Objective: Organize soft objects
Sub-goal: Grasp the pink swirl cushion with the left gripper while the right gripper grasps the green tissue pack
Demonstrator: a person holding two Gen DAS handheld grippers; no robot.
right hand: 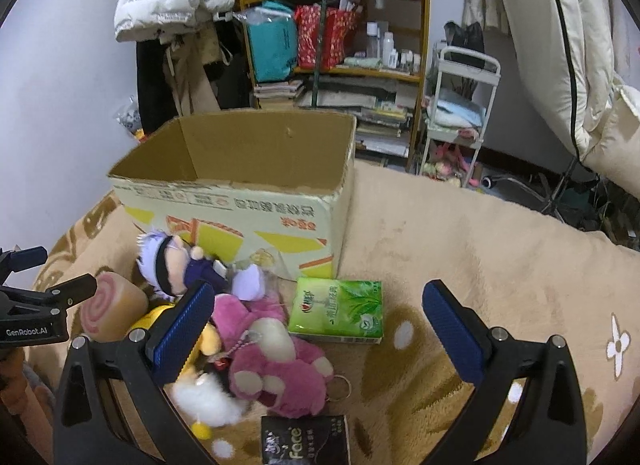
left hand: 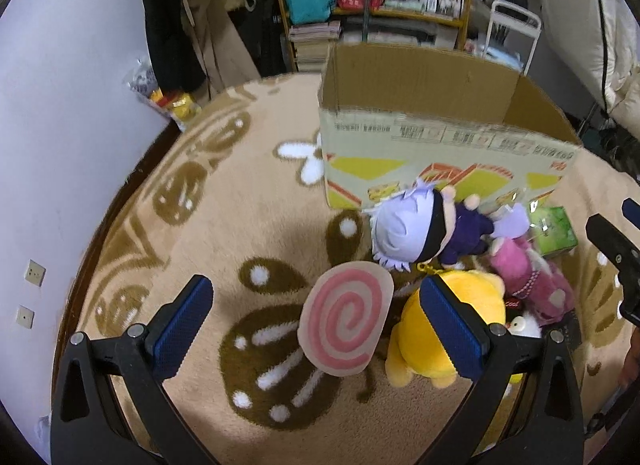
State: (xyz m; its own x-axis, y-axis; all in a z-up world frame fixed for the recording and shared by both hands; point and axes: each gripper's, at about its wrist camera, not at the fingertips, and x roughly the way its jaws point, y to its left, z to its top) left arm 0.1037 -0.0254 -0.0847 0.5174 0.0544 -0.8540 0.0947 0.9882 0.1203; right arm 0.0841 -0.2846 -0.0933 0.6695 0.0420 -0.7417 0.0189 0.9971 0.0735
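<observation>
Soft toys lie in a heap on the rug before an open cardboard box (left hand: 440,77) (right hand: 248,153). A pink-swirl roll cushion (left hand: 346,319) (right hand: 110,311), a white-haired doll (left hand: 416,231) (right hand: 168,261), a yellow plush (left hand: 440,341) (right hand: 208,339) and a pink bear plush (left hand: 532,285) (right hand: 276,365) are there, with a small white plush (right hand: 208,401). My left gripper (left hand: 320,329) is open above the swirl cushion, holding nothing. My right gripper (right hand: 320,329) is open above the pink bear and a green tissue pack (right hand: 340,309) (left hand: 554,229), holding nothing.
A black tissue pack (right hand: 306,439) lies at the front. The beige patterned rug (left hand: 240,193) (right hand: 480,257) spreads left and right. Behind stand a cluttered shelf (right hand: 340,37), hung coats (right hand: 176,25) and a white cart (right hand: 460,113).
</observation>
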